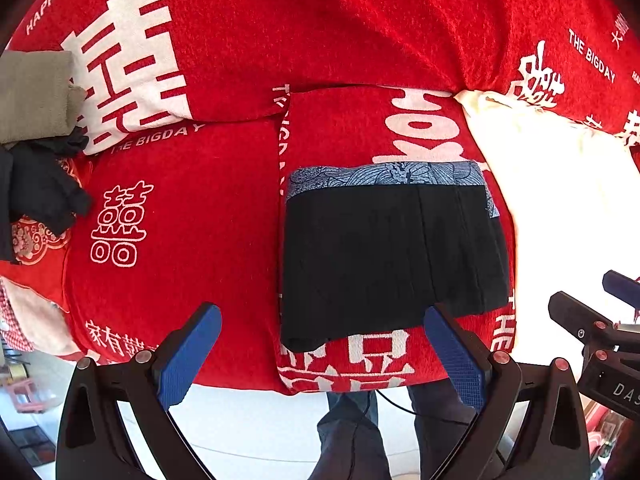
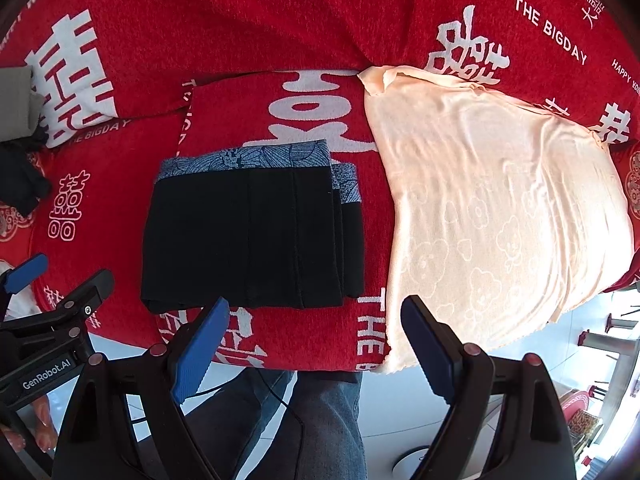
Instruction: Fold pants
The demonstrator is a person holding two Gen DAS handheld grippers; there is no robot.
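The black pants (image 1: 392,256) lie folded into a compact rectangle on the red sofa seat, with a blue patterned waistband (image 1: 384,174) along the far edge. They also show in the right wrist view (image 2: 252,236). My left gripper (image 1: 320,336) is open and empty, held just in front of the pants' near edge. My right gripper (image 2: 316,320) is open and empty, near the seat's front edge, to the right of the pants' near corner. Each gripper shows at the edge of the other's view.
A cream towel (image 2: 492,208) lies spread on the seat to the right of the pants. A grey-green folded cloth (image 1: 36,96) and dark clothes (image 1: 40,196) sit at the far left. The red sofa cover (image 1: 192,208) has white characters. The person's legs and pale floor are below.
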